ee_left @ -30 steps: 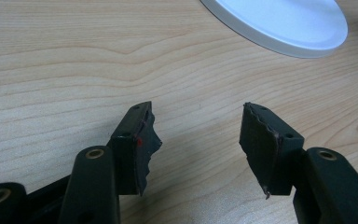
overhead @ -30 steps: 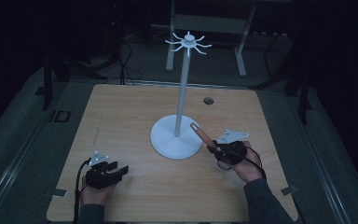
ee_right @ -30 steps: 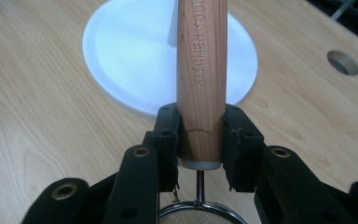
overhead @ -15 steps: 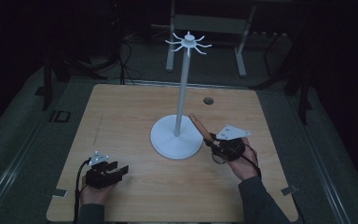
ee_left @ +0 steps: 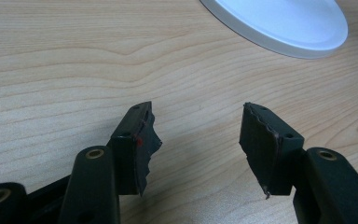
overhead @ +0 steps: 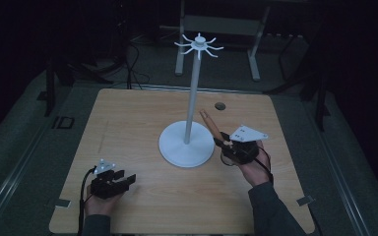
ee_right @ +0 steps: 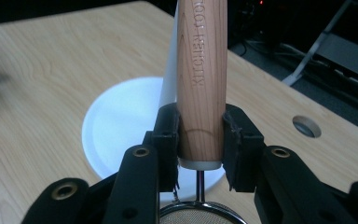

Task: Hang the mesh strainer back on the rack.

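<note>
High view: right gripper (overhead: 225, 143) sits just right of the white round stand base (overhead: 186, 144), jaws clamped on a light wooden utensil handle (overhead: 209, 125). Handle's long axis runs from the gripper up and away-left, tilted, free end pointing toward the thin white pole (overhead: 192, 98) and stopping near it; touching or not, cannot tell. Pole stands upright, topped by a ring of white hooks (overhead: 199, 44).

Right gripper view: handle (ee_right: 200, 70) rises straight up between the jaws, held near its lower end, top cut off by the frame. Lettering stamped along it reads "KITCHEN TOOL", rest cropped. Below the jaws a thin metal stem leads to a round fine mesh strainer rim (ee_right: 198, 215), mostly cut off at the bottom edge.

Left gripper (overhead: 119, 182) rests low on the pale wood table (overhead: 128, 118) at front left, well apart from the base. Left gripper view: jaws spread wide, nothing between them, base edge (ee_left: 279, 25) cropped at top.
</note>
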Available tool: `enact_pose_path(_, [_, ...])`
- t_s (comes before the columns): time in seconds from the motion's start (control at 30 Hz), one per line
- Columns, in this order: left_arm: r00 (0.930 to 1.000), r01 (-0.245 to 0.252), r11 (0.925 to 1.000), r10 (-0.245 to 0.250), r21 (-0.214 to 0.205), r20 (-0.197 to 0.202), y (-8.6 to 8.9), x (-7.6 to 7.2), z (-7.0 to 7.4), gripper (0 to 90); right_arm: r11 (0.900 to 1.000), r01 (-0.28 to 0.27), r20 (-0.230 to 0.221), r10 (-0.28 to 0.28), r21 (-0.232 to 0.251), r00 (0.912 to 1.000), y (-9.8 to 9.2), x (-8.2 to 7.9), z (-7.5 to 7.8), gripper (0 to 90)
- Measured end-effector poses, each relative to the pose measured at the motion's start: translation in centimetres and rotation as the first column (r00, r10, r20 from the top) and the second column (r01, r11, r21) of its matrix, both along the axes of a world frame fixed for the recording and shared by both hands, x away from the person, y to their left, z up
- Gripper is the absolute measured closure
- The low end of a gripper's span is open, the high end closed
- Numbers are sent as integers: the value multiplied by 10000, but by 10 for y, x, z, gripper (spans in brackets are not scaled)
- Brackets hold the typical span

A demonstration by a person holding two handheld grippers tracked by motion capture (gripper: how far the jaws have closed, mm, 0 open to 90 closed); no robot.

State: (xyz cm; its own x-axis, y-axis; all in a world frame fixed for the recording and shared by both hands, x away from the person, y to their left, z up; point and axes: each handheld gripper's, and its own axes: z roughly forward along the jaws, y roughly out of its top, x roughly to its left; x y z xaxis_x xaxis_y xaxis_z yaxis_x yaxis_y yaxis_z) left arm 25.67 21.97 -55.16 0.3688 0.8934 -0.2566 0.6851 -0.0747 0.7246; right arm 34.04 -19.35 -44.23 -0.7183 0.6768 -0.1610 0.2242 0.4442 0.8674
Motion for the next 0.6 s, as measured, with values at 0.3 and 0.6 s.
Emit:
enact_pose_path(0.3, [10000, -4, 10000, 4, -15, 5, 0, 0, 0, 450, 9982, 98, 209, -111, 591, 9997, 2, 3, 12, 692])
enact_pose_path(0.6, [10000, 17, 10000, -17, 11, -33, -1, 0, 0, 451, 9954, 326, 479, -371, 898, 9982, 3, 3, 21, 692])
